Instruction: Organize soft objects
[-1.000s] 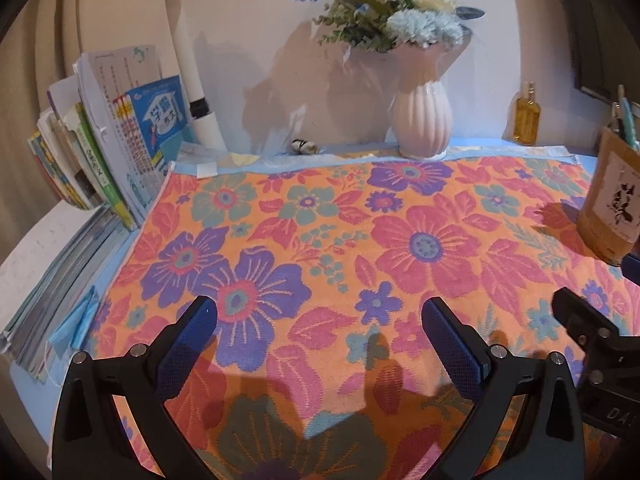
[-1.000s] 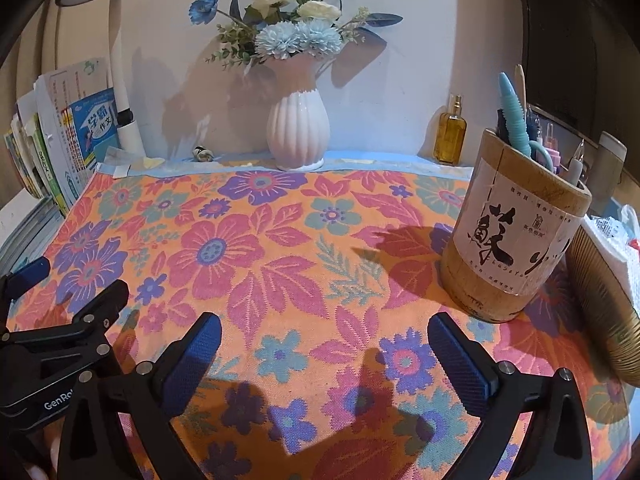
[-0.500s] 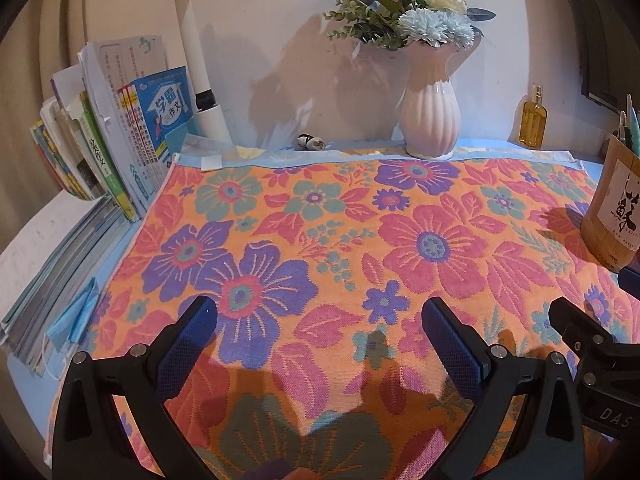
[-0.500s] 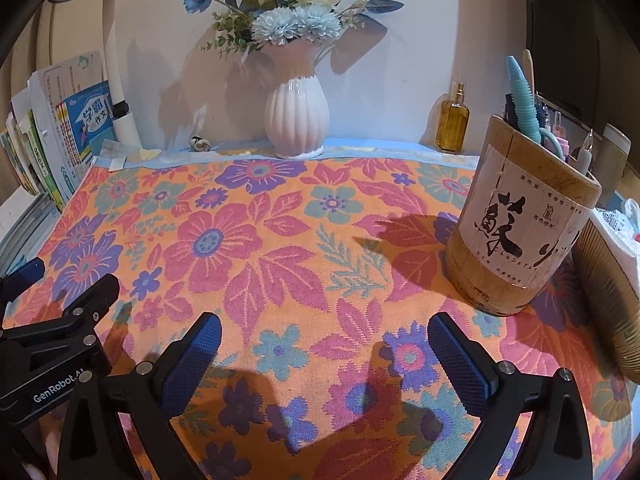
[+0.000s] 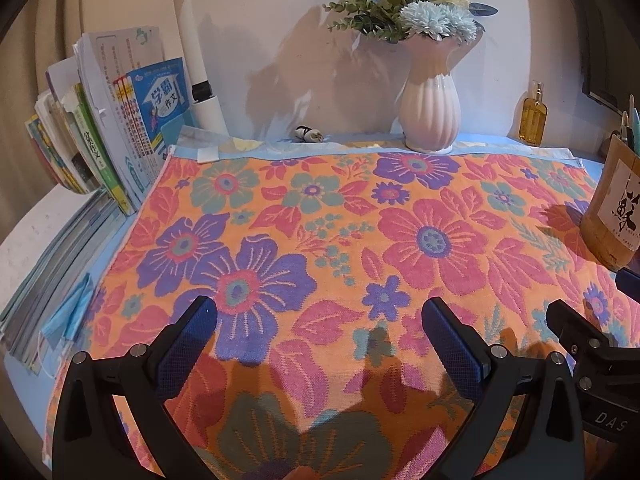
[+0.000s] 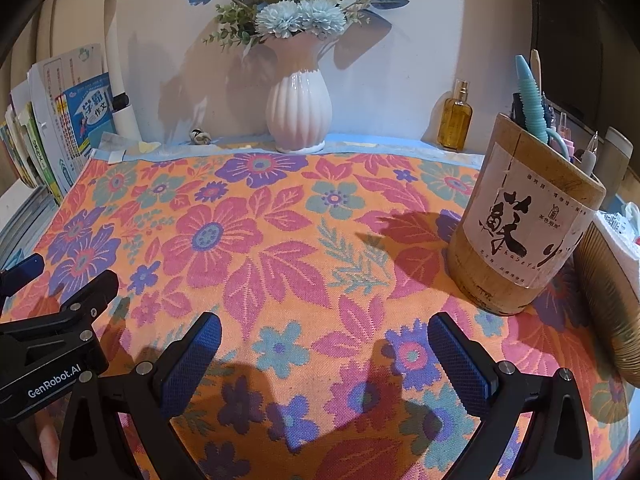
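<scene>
An orange towel [image 5: 344, 240] [image 6: 280, 248] with pink, purple and teal flowers lies spread flat over the desk, and a bamboo pen holder stands on its right part. My left gripper [image 5: 320, 320] hovers open above the towel's near left part, nothing between its blue pads. My right gripper [image 6: 324, 336] hovers open above the near right part, also empty. Each gripper shows at the edge of the other's view: the right one [image 5: 592, 344] beside the left, the left one [image 6: 48, 320] beside the right.
A white ribbed vase [image 5: 430, 116] [image 6: 298, 112] of flowers stands at the back edge. Books [image 5: 116, 128] lean at the left, with a lamp post [image 5: 198, 80] behind. The bamboo pen holder [image 6: 524, 216] stands on the right, an amber bottle [image 6: 454, 120] behind it. A blue face mask [image 5: 68, 320] lies at the left.
Both views have shifted slightly: the vase, books and pen holder sit a little differently in frame, as both grippers drifted over the towel. Both stay open. The towel has not moved.
</scene>
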Tool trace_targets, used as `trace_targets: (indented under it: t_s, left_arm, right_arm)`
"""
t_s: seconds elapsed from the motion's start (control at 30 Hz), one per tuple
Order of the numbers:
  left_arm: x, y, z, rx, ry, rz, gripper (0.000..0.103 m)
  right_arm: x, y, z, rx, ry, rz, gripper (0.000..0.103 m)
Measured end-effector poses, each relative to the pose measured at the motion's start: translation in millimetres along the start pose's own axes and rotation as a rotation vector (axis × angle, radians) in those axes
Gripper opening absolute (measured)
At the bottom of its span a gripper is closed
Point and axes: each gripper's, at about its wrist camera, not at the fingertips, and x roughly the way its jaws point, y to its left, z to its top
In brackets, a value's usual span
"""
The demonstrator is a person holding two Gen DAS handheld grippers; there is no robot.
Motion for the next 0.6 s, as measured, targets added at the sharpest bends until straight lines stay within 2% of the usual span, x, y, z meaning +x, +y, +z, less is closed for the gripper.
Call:
trace_targets:
  t_s: [0.6]
  left_arm:
    - [3.1, -2.8, -0.2, 0.007, 0.027, -0.002, 0.102]
  right_arm:
    - [3.7, 0.5, 0.2, -0.007, 0.020, -0.003, 0.103]
